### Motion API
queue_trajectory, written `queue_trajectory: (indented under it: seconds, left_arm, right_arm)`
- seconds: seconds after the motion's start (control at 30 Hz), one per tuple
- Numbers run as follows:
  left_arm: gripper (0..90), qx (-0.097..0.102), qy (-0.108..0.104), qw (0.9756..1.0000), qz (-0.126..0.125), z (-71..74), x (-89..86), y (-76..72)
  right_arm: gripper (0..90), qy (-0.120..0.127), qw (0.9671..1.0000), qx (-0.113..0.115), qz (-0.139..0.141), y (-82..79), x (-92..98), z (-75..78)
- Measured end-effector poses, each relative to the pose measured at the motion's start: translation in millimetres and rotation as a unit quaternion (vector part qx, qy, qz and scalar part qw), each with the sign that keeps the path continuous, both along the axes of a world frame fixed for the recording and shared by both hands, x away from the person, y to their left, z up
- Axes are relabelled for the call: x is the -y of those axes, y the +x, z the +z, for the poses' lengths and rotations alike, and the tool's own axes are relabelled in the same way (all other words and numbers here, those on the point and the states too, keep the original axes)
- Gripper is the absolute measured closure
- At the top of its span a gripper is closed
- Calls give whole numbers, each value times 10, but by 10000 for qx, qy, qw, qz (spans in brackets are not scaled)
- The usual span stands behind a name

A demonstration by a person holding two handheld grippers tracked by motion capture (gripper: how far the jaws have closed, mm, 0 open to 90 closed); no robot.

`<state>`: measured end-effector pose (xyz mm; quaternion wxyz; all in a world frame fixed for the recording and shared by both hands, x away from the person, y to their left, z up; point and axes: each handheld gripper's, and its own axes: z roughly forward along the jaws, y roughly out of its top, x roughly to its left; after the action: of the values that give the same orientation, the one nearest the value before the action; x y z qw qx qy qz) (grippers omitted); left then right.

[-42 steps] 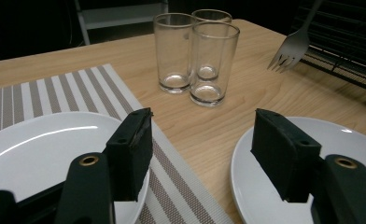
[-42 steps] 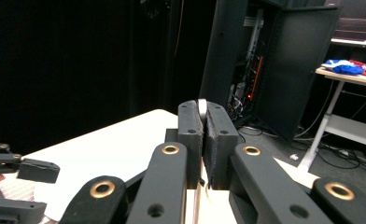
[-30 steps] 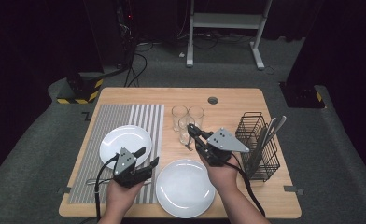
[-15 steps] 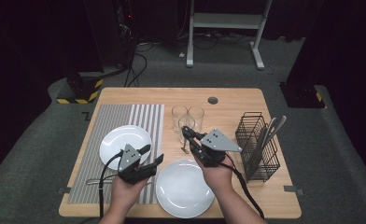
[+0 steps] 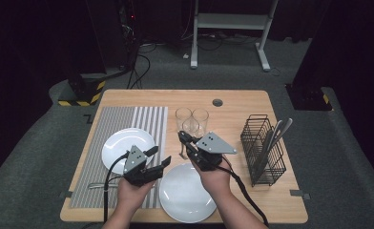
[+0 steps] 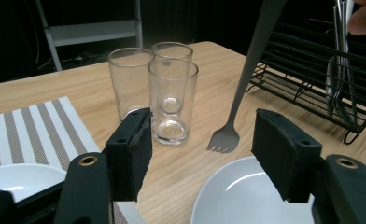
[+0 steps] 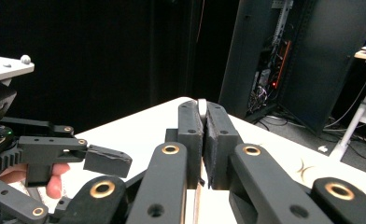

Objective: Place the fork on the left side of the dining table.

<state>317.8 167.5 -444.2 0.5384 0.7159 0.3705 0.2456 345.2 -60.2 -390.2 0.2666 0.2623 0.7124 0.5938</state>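
My right gripper (image 5: 182, 138) is shut on the handle of a metal fork (image 5: 181, 151). The fork (image 6: 241, 95) hangs nearly upright, its tines down at the wood between the glasses and the front plate (image 5: 184, 194). In the right gripper view the jaws (image 7: 203, 135) press together on the fork's thin handle (image 7: 201, 106). My left gripper (image 5: 159, 156) stands open over the placemat's right edge with nothing between its jaws. In the left gripper view, that gripper (image 6: 204, 149) points toward the glasses and the fork.
Three clear glasses (image 5: 191, 122) stand mid-table, just behind the fork. A second white plate (image 5: 126, 142) lies on the striped placemat (image 5: 123, 119), with a piece of cutlery (image 5: 95, 185) near the front. A black wire rack (image 5: 264, 149) holding cutlery stands at the right.
My right gripper has edged a little to the left with the fork in it. The left gripper has barely moved.
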Motion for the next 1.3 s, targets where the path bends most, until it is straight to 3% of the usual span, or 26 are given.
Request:
queue_trajectory:
  seconds: [0.33,0.87,1.1,1.3]
  left_arm:
    - [381,15,-139,9998,-112,27,49,26]
    - [419,75,-139,9995,-256,113,194,131]
    - [511,95,-65,9995,-305,119,254,166]
    - [576,169,-142,9993,-285,131,272,176]
  right_arm:
    - [860,-28,10000,-49,76,9,-71,-27]
    - [859,-59,9998,-86,154,5,-116,-45]
    - [859,-36,9998,-112,186,-8,-130,-45]
    - [860,-47,9997,-132,196,-4,-137,-57]
